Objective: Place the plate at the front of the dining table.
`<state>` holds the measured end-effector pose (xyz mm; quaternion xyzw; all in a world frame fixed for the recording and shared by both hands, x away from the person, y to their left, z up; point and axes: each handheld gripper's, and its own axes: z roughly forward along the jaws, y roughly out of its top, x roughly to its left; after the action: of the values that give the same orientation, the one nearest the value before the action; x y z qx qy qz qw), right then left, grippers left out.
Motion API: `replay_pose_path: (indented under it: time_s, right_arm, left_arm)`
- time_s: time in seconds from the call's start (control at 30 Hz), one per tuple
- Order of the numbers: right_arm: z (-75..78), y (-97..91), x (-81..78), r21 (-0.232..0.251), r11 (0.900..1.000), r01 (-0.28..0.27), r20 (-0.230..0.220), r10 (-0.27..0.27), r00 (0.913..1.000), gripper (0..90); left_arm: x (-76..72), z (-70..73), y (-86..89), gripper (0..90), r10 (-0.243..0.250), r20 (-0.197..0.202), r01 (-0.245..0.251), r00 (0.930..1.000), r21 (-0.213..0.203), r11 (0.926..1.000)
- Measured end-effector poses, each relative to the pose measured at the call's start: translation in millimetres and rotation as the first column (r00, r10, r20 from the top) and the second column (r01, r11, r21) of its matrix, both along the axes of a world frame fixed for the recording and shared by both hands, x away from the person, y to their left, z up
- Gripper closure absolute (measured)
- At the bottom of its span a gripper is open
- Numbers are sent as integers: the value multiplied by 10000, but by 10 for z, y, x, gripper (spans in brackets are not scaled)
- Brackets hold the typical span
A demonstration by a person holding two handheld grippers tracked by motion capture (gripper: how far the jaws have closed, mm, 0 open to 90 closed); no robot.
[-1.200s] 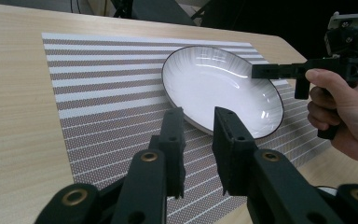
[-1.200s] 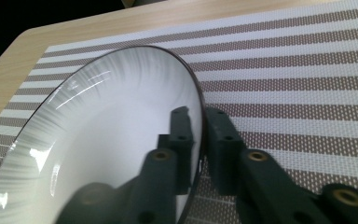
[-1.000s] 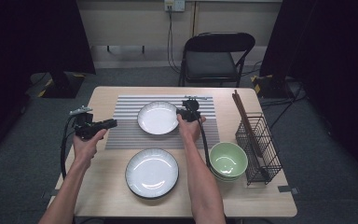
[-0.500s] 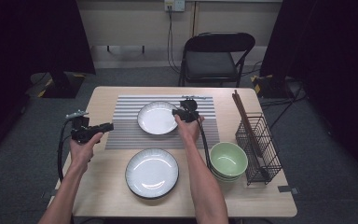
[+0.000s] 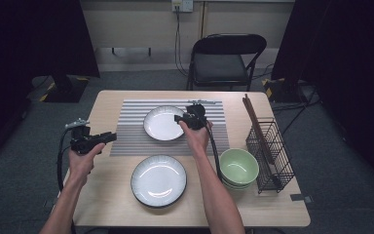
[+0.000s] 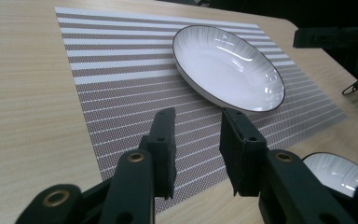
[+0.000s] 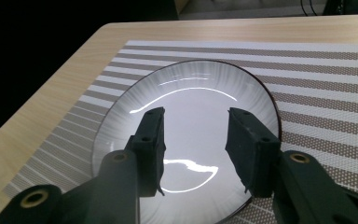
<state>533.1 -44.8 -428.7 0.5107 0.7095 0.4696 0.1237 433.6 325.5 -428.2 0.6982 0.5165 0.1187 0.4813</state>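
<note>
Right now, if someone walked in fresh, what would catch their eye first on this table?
Probably the two white plates: one plate on the striped mat at the table's middle, and a dark-rimmed plate on bare wood nearer the person. The right gripper hangs just above the mat's plate, jaws apart with nothing between them, having just been opening. At the right edge, a green bowl sits beside a black wire basket.

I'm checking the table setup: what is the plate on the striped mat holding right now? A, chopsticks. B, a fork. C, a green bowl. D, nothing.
D: the plate on the striped mat shows a bare white inside, with the right gripper open above it.
</note>
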Motion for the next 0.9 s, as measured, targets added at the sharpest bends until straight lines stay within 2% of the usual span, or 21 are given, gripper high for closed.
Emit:
replay_pose_path:
  time_s: [0.3, 0.9]
  right_arm:
    - [164, -82, -196, 219, 9985, -508, 445, 498, 9978, 538]
    - [370, -322, -518, 701, 9922, -1027, 952, 958, 9908, 535]
  left_arm:
    - [-63, 0, -119, 630, -225, 69, 221, 9997, 605, 9979]
    - [-189, -98, -165, 561, -418, 29, 416, 9991, 645, 9971]
